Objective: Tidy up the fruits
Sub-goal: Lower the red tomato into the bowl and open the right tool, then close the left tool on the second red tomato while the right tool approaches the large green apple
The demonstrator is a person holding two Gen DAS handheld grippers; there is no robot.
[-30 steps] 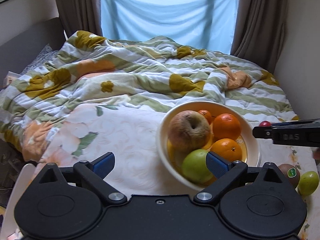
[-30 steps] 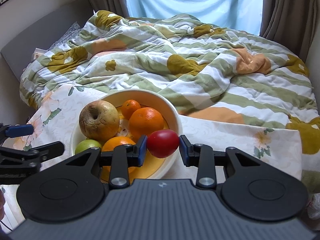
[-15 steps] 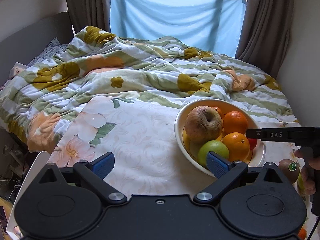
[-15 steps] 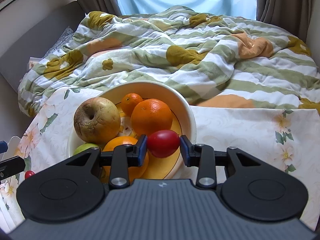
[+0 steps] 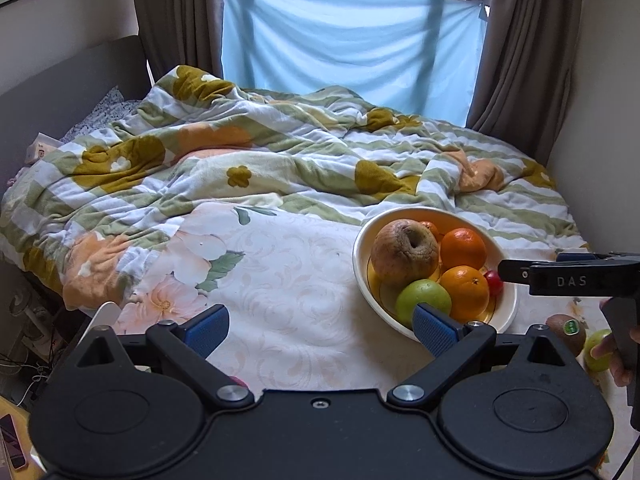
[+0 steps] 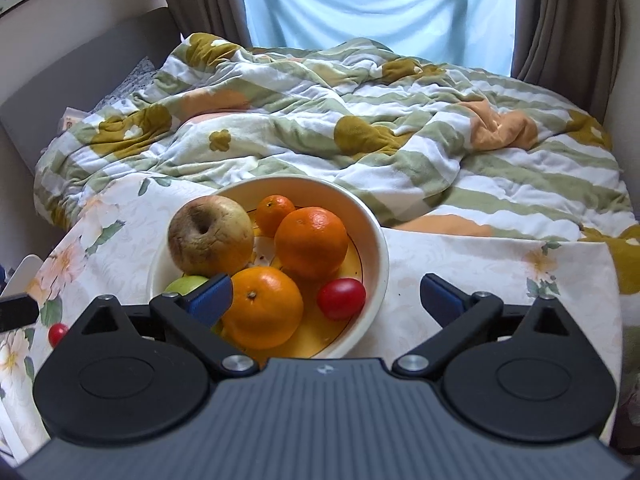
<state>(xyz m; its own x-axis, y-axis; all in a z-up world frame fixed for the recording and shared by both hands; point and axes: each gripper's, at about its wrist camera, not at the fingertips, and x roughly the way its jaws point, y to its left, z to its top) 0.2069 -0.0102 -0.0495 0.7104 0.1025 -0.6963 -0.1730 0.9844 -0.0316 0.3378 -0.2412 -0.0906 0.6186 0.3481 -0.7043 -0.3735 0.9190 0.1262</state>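
1. the right gripper (image 6: pixel 326 294) sits low in the centre of the right wrist view with its jaws spread wide and nothing between them. one blue pad overlaps the near side of the bowl (image 6: pixel 378 240), the other hangs over the tablecloth (image 6: pixel 480 256) right of it. my reading: this wide stance leaves the small red fruit (image 6: pixel 341 298) free, since it lies inside the bowl against the right wall, apart from both pads.
2. the left gripper (image 5: pixel 320 326) is also spread and empty, at the bottom centre of the left wrist view, over bare cloth left of the bowl. it looks parked out of the way, though that is a guess.
3. the bowl holds a wrinkled brownish apple (image 6: pixel 210 236) at left, a small mandarin (image 6: pixel 275 210) at the back, a large orange (image 6: pixel 311 242) in the middle, a second orange (image 6: pixel 262 308) in front, a green apple (image 6: pixel 188 284) partly hidden by the pad, and the red fruit.
4. outside the bowl, at the right edge of the left wrist view, a kiwi (image 5: pixel 566 330) with a sticker and a green fruit (image 5: pixel 598 350) lie on the cloth. another small red fruit (image 6: pixel 58 334) rests at the lower left of the right wrist view. these seem left to gather.
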